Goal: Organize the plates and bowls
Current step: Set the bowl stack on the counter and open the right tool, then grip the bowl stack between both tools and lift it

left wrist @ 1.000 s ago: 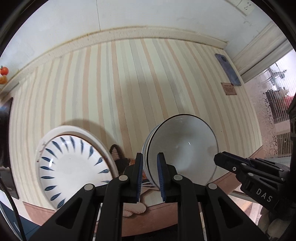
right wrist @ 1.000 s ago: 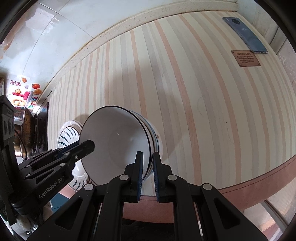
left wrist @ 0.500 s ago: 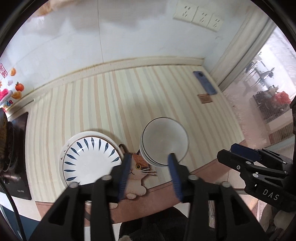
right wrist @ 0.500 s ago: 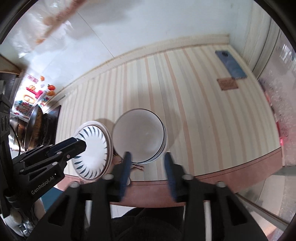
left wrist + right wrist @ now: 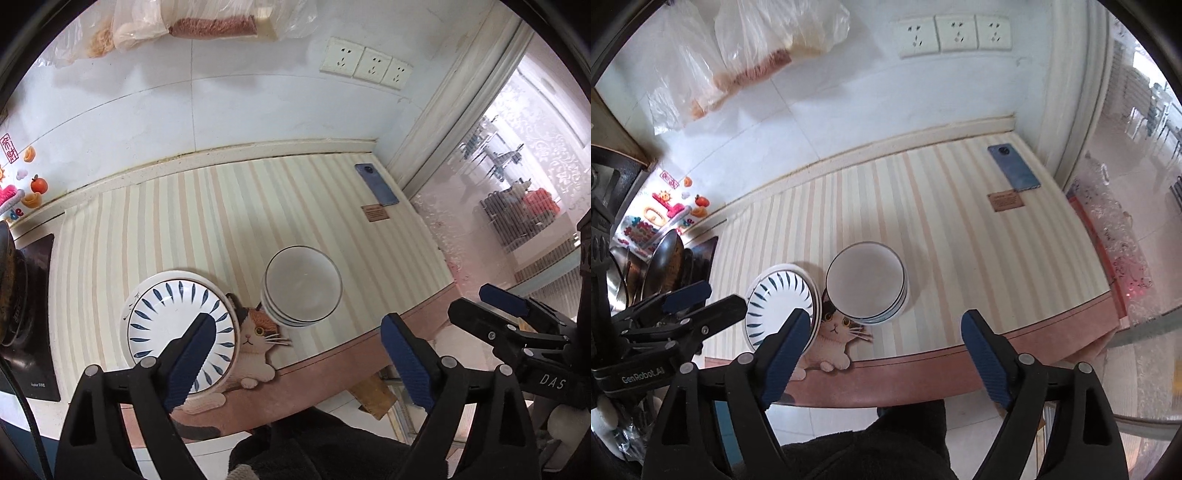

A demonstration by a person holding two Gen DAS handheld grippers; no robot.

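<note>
I'm holding both tools well above the striped mat [image 5: 229, 221], and neither is carrying anything. The left gripper [image 5: 295, 354] is standing wide apart, its jaws having just been opening with nothing between them; the right gripper [image 5: 882, 350] is doing the same. The stack of bowls [image 5: 303, 286] is sitting near the mat's front edge, just beside the leaf-patterned plates [image 5: 177, 314] (a cat picture [image 5: 255, 332] is peeking out between them).
</note>
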